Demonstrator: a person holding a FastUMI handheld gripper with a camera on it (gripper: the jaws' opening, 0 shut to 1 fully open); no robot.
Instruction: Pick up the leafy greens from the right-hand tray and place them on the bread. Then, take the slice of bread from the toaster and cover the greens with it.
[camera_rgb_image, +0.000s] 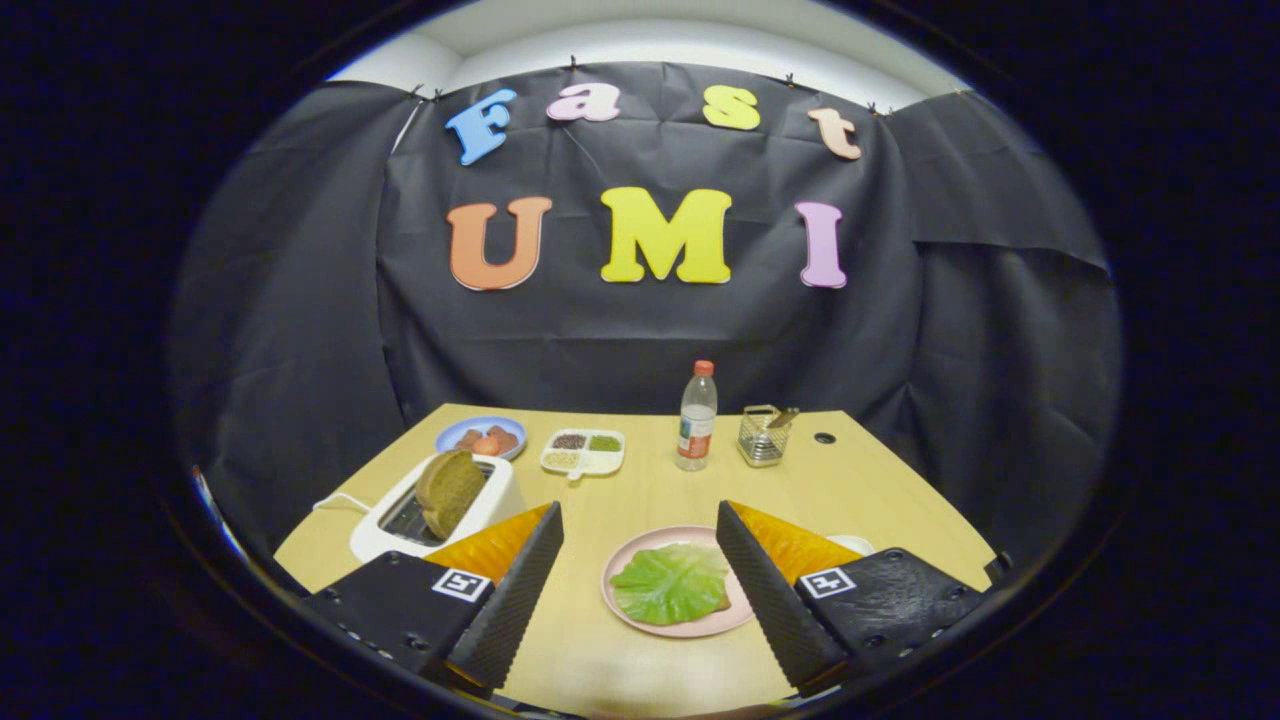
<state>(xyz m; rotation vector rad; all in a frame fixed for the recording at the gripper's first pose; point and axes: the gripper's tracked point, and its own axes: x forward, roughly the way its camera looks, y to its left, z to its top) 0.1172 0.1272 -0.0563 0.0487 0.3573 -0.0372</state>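
Between the spread fingers of the gripper lay one pink plate carrying one lettuce leaf.

The fingers stood wide apart, holding nothing; the leaf covered the bread almost entirely. One white toaster beyond the left finger held one brown bread slice. Farther back stood one blue plate, one divided dish, one bottle and one wire basket on the wooden table.
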